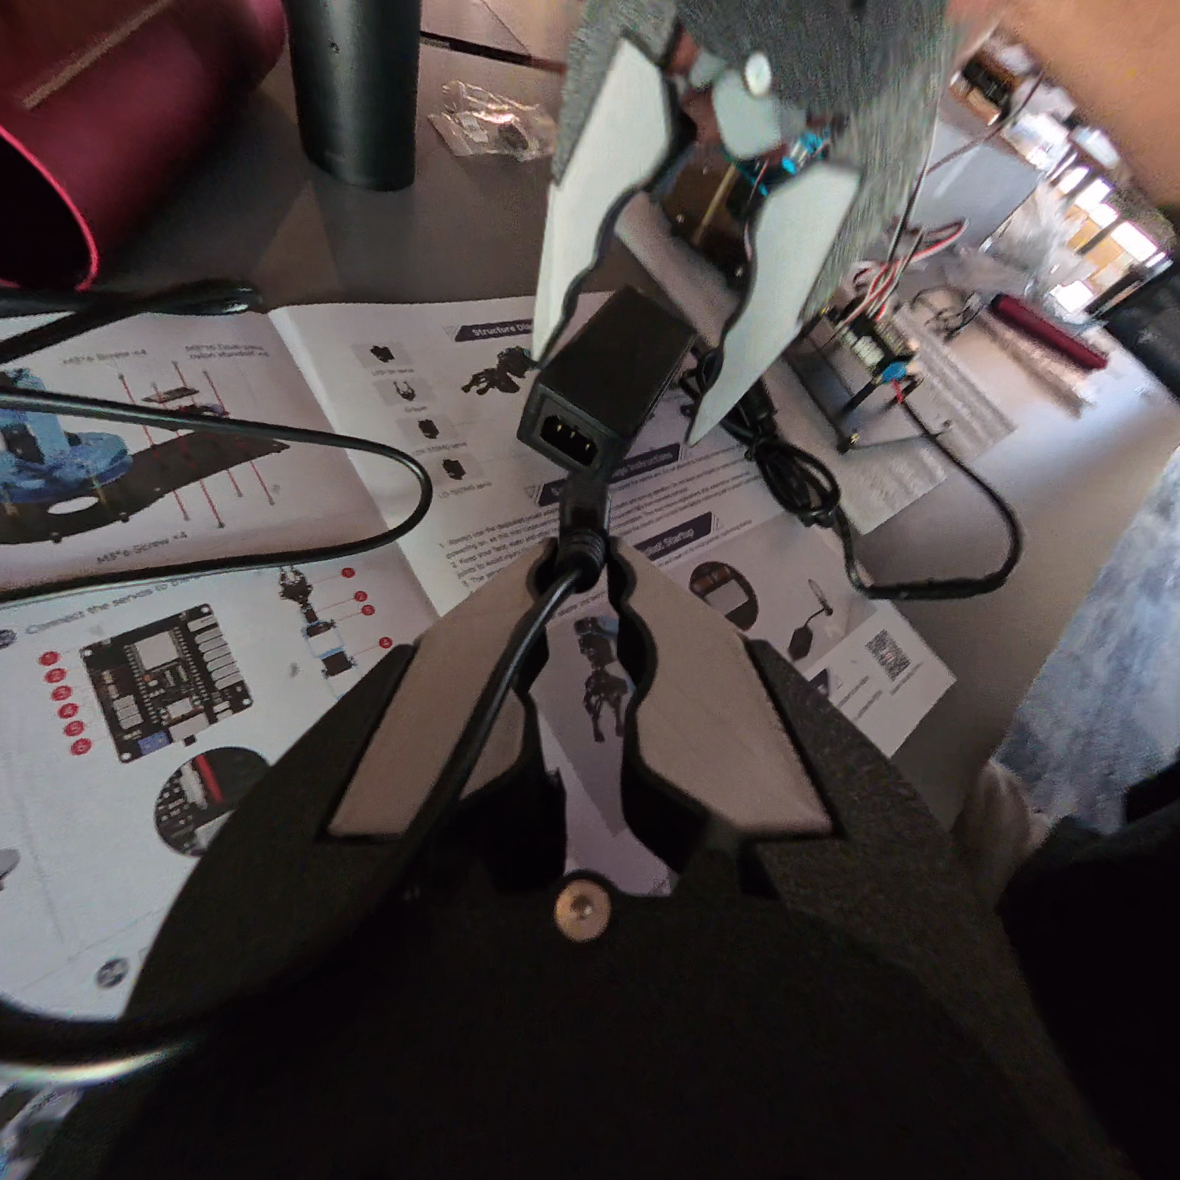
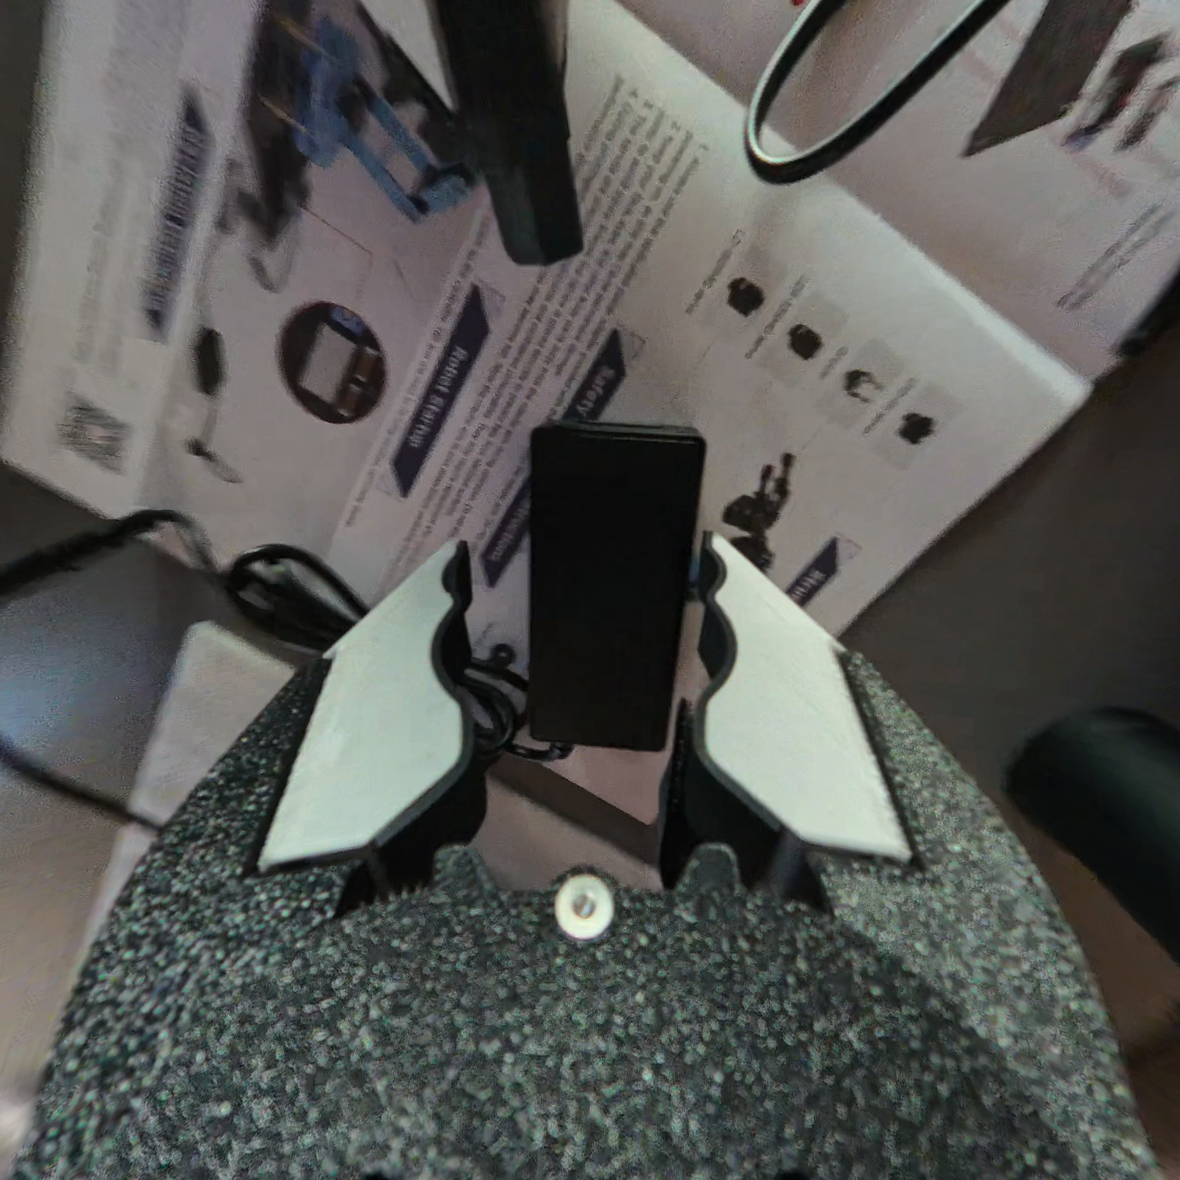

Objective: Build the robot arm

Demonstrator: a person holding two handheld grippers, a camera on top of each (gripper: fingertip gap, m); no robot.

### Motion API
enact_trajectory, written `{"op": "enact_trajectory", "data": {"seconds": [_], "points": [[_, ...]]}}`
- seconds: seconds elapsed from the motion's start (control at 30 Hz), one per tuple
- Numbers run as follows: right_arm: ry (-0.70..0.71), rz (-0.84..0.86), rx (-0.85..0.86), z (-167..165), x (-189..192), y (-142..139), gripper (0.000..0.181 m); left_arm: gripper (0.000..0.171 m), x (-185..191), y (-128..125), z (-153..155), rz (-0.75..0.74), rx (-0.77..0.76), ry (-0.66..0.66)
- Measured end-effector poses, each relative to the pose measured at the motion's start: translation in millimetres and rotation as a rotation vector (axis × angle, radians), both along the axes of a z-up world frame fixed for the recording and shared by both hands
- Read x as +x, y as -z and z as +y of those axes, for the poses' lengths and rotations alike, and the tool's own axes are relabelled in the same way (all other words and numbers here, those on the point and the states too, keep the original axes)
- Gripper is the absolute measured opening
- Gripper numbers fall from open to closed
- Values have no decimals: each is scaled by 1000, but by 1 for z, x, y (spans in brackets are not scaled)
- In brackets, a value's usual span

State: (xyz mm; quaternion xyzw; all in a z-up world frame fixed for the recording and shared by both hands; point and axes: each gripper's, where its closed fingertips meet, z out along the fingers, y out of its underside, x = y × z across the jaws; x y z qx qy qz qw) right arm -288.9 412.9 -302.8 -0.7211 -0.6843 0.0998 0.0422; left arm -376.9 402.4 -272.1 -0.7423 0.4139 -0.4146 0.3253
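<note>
My left gripper (image 1: 578,562) has its jaws closed on the ribbed collar of a black cable plug (image 1: 580,533), whose cable (image 1: 504,677) runs back between my fingers. The plug's tip points at the pronged socket end of a black power brick (image 1: 606,377), just short of it; whether they touch I cannot tell.

My right gripper (image 2: 584,562) comes down from above with its jaws open, one white-faced finger on each side of the power brick (image 2: 613,587); the right finger looks just beside it, the left apart.

The brick lies on open printed instruction sheets (image 1: 242,638) spread over a grey desk (image 1: 357,255). A second black cable (image 1: 862,530) coils off the brick's far end. Farther back stand a dark cylinder (image 1: 354,89), a maroon fabric shape (image 1: 96,147) and a small clear plastic bag (image 1: 491,121). A blue-and-black electronics assembly with wires (image 1: 875,345) sits to the right.
</note>
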Motion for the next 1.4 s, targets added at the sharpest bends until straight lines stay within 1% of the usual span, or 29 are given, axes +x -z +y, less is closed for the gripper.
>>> {"op": "enact_trajectory", "data": {"seconds": [0.03,0.07,0.1,0.13,0.2,0.23,0.27,0.33,0.4,0.5,0.57,0.73,0.83,0.93,1.0,1.07,1.1,1.17,1.27,1.3,1.33,1.4], "points": [[-13,-29,108,6,1,2,75,13,1,-2,0,-27,-35,3],[-29,-41,205,10,1,5,71,13,3,-5,-1,-55,-72,10],[-46,-58,273,11,4,9,61,13,4,-8,-1,-87,-107,17],[-35,-23,312,10,-1,8,54,13,6,-12,-2,-119,-142,26],[38,-26,356,12,0,6,53,12,7,-21,-2,-186,-206,41],[50,-37,405,15,1,4,53,12,6,-26,-1,-213,-225,39],[55,2,497,20,-3,-4,53,13,5,-32,0,-241,-241,38],[104,102,662,25,-14,-30,52,13,2,-45,1,-308,-295,31],[105,185,812,19,-27,-52,52,13,1,-58,1,-373,-349,24],[122,248,943,4,-39,-64,52,13,2,-62,0,-378,-340,8],[157,239,1003,3,-38,-68,52,13,4,-61,-3,-363,-335,-7],[198,235,1073,3,-37,-71,52,13,6,-62,-5,-356,-307,-63],[161,168,1147,2,-36,-70,51,12,6,-58,-9,-297,-275,-65],[148,183,1175,0,-37,-71,51,12,6,-59,-11,-280,-296,-50],[131,195,1180,-2,-42,-71,51,11,9,-55,-13,-248,-300,-43],[114,129,1217,1,-39,-68,51,12,12,-51,-12,-219,-288,-57],[127,153,1220,1,-39,-70,50,12,12,-53,-12,-228,-292,-56],[175,210,1172,1,-38,-70,50,12,15,-55,-11,-229,-270,-57],[215,205,1155,7,-33,-66,50,13,21,-54,-7,-175,-183,-80],[235,229,1131,8,-32,-66,50,13,24,-56,-7,-172,-176,-77],[264,264,1092,8,-29,-68,51,13,27,-59,-7,-177,-158,-70],[341,377,997,8,-28,-77,51,15,33,-73,-8,-203,-68,-50]]}}
